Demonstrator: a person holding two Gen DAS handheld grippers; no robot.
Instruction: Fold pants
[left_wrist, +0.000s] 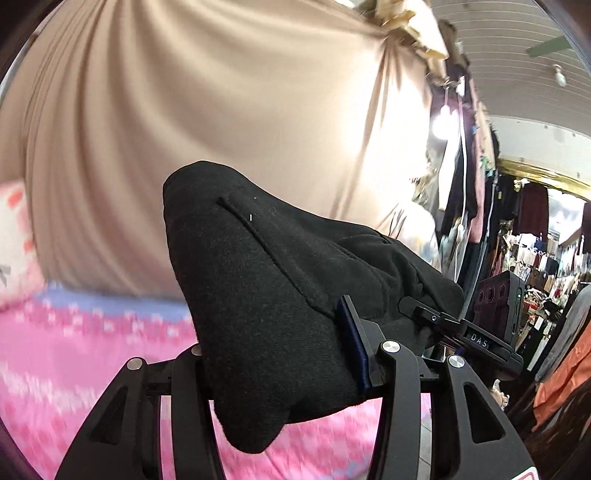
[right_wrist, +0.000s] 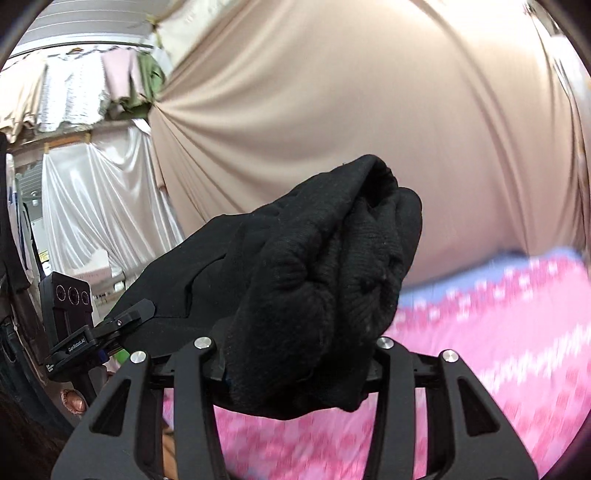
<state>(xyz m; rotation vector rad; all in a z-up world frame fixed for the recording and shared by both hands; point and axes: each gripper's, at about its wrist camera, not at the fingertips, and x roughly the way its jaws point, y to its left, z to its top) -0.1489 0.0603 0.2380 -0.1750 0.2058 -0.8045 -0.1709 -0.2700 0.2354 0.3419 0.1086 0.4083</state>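
Black pants (left_wrist: 266, 295) hang bunched between both grippers, lifted above a pink patterned bedspread (left_wrist: 74, 369). My left gripper (left_wrist: 280, 362) is shut on a thick wad of the black fabric, which bulges out over its fingers and hides the left pad. In the right wrist view the same pants (right_wrist: 314, 295) form a ribbed, crumpled wad, and my right gripper (right_wrist: 295, 365) is shut on it. The cloth stretches sideways from each gripper to the other one: the right gripper (left_wrist: 436, 317) shows at the right of the left view, the left gripper (right_wrist: 125, 321) at the left of the right view.
A beige draped curtain (left_wrist: 221, 110) fills the background behind the bed. Racks of hanging clothes (left_wrist: 517, 258) stand at the right of the left view. White satin drapes (right_wrist: 92, 206) and hung garments lie at the left of the right view. The pink bedspread (right_wrist: 480, 350) lies below.
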